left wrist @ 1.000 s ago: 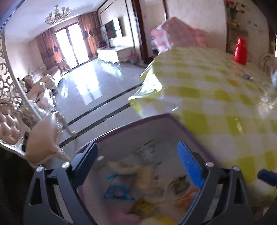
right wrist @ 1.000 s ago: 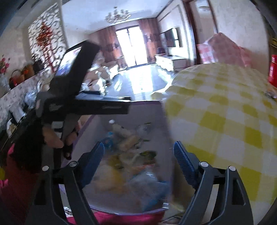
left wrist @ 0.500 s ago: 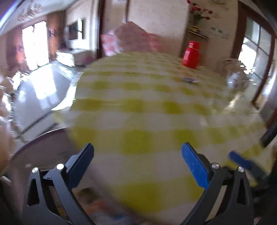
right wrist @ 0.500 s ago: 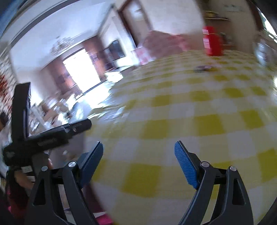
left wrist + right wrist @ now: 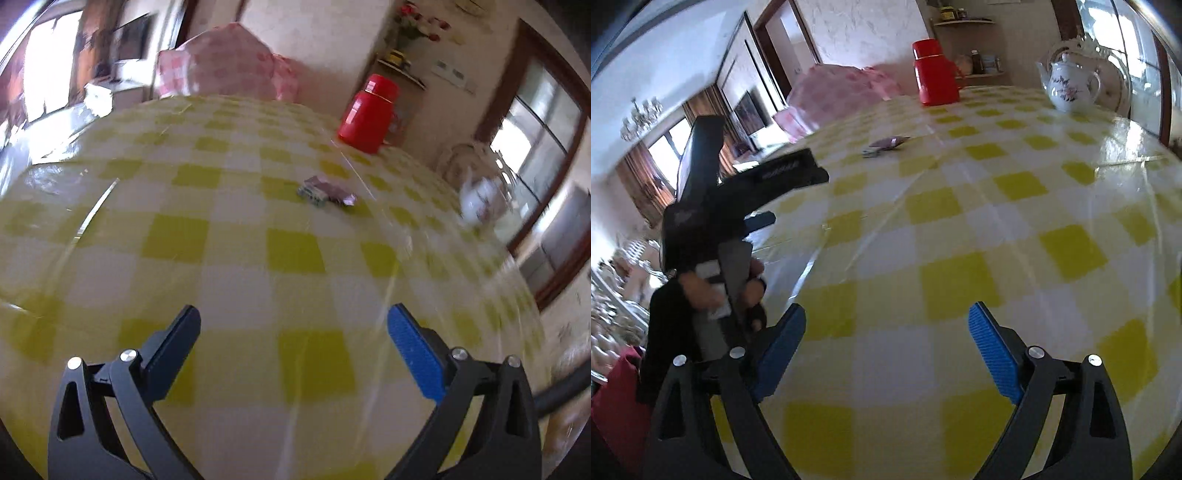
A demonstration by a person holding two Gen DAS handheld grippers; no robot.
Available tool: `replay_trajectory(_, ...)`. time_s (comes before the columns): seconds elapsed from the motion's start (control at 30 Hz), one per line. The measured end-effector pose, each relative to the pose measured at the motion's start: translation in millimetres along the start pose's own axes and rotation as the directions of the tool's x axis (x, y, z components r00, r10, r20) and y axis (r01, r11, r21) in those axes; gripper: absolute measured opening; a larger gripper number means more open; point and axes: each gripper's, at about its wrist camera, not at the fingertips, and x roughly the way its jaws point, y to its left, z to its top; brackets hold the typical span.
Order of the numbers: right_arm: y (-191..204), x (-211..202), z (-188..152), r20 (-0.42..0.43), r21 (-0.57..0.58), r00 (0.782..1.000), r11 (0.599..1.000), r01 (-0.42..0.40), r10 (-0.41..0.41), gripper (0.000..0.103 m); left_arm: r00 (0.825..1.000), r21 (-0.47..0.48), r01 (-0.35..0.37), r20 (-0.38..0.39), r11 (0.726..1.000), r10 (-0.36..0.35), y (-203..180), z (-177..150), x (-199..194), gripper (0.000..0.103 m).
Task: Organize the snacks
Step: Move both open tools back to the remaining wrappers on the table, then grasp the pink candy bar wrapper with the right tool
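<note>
While the left gripper [image 5: 293, 332] hangs wide apart and empty over the checked table [image 5: 207, 236], two small snack packets [image 5: 327, 192] lie well ahead, short of the red flask [image 5: 369, 114]. From the right wrist, the right gripper [image 5: 886, 332] is opening with nothing between its jaws, and the packets [image 5: 884, 144] sit far off; judging by this, the step is reaching for them, which calls for a long forward reach.

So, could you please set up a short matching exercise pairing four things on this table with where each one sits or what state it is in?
Things:
1. red plastic jug
2. white floral china teapot
3. small purple snack packets
4. right gripper

Descriptions:
A. lying flat mid-table on the yellow checked tablecloth
B. jaws opening, nothing between them
C. standing at the far edge, near the pink checked cover
D. standing at the far right edge, spout pointing left

Pairs: 1-C, 2-D, 3-A, 4-B
</note>
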Motion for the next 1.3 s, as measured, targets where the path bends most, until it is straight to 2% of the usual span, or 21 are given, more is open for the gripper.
replay_trajectory(0.1, -8.8, 14.1, 17.6, 0.008, -0.004, 0.999, 0.999, 0.043, -0.043, 0.087, 1.0, -0.097, 0.01, 0.024, 0.995, -0.007, 4.2, 21.4, 18.4, 0.101)
replay_trajectory(0.17, -17.0, 23.0, 28.3, 0.013, 0.027, 0.998, 0.997, 0.067, -0.068, 0.087, 0.998, -0.164, 0.016, 0.061, 0.986, -0.006, 8.9, 31.1, 26.0, 0.101)
replay_trajectory(0.23, -29.2, 33.3, 38.7, 0.015, 0.072, 0.996, 0.994, 0.085, -0.086, 0.088, 0.995, -0.218, 0.052, 0.095, 0.975, -0.031, 17.6, 32.3, 30.9, 0.101)
replay_trajectory(0.3, -39.5, 44.5, 47.0, 0.001, 0.102, 0.995, 0.99, 0.102, -0.103, 0.088, 0.995, -0.248, 0.075, 0.077, 0.966, -0.058, 26.8, 29.5, 34.7, 0.101)
replay_trajectory(0.33, -44.2, 51.8, 52.8, -0.005, 0.109, 0.993, 0.987, 0.114, -0.114, 0.088, 0.996, -0.279, 0.088, 0.028, 0.956, -0.084, 31.6, 30.1, 40.4, 0.101)
replay_trajectory(0.37, -46.8, 58.2, 58.7, -0.013, 0.113, 0.992, 0.986, 0.125, -0.124, 0.088, 0.992, -0.304, 0.127, 0.02, 0.944, -0.127, 35.8, 30.3, 41.5, 0.101)
replay_trajectory(0.4, -50.0, 68.2, 66.8, -0.02, 0.115, 0.991, 0.984, 0.136, -0.135, 0.088, 0.99, -0.309, 0.139, 0.03, 0.941, -0.136, 37.5, 30.1, 40.3, 0.101)
replay_trajectory(0.43, -51.5, 74.9, 73.2, -0.019, 0.113, 0.99, 0.983, 0.142, -0.141, 0.088, 0.992, -0.295, 0.128, 0.036, 0.947, -0.123, 37.1, 31.8, 37.9, 0.101)
replay_trajectory(0.5, -53.1, 90.3, 86.3, -0.016, 0.102, 0.987, 0.982, 0.16, -0.159, 0.088, 0.989, -0.245, 0.149, 0.055, 0.958, -0.14, 34.2, 37.5, 34.1, 0.101)
replay_trajectory(0.57, -54.9, 105.9, 102.2, -0.019, 0.1, 0.986, 0.981, 0.166, -0.165, 0.088, 0.99, -0.214, 0.129, 0.082, 0.968, -0.113, 34.0, 40.5, 30.3, 0.101)
replay_trajectory(0.67, -54.2, 127.6, 127.9, 0.012, 0.063, 0.987, 0.985, 0.16, -0.161, 0.088, 0.991, -0.241, 0.105, 0.109, 0.965, -0.08, 42.3, 42.7, 26.0, 0.101)
replay_trajectory(0.73, -50.7, 141.8, 144.4, 0.029, 0.031, 0.987, 0.987, 0.155, -0.156, 0.088, 0.994, -0.267, 0.061, 0.105, 0.962, -0.034, 49.5, 43.5, 25.4, 0.101)
replay_trajectory(0.83, -40.1, 161.1, 167.5, 0.044, -0.012, 0.99, 0.991, 0.136, -0.135, 0.087, 0.993, -0.341, -0.015, 0.107, 0.94, 0.054, 67.3, 42.0, 20.7, 0.101)
replay_trajectory(0.93, -22.0, 185.3, 195.1, 0.054, -0.061, 0.99, 0.989, 0.135, -0.132, 0.079, 0.989, -0.386, -0.06, 0.101, 0.921, 0.107, 80.0, 41.6, 17.8, 0.101)
replay_trajectory(1.0, -9.4, 204.7, 212.1, 0.037, -0.103, 0.991, 0.986, 0.128, -0.125, 0.068, 0.991, -0.402, -0.058, 0.09, 0.914, 0.103, 84.5, 41.9, 18.5, 0.101)
replay_trajectory(1.17, 8.5, 250.9, 237.2, -0.001, -0.199, 0.984, 0.964, 0.175, -0.179, 0.065, 0.993, -0.399, -0.052, 0.077, 0.916, 0.09, 84.4, 40.4, 19.2, 0.101)
replay_trajectory(1.3, 27.6, 284.3, 238.1, -0.071, -0.354, 0.976, 0.92, 0.168, -0.206, 0.064, 0.995, -0.413, -0.038, 0.071, 0.91, 0.074, 84.6, 40.4, 21.1, 0.101)
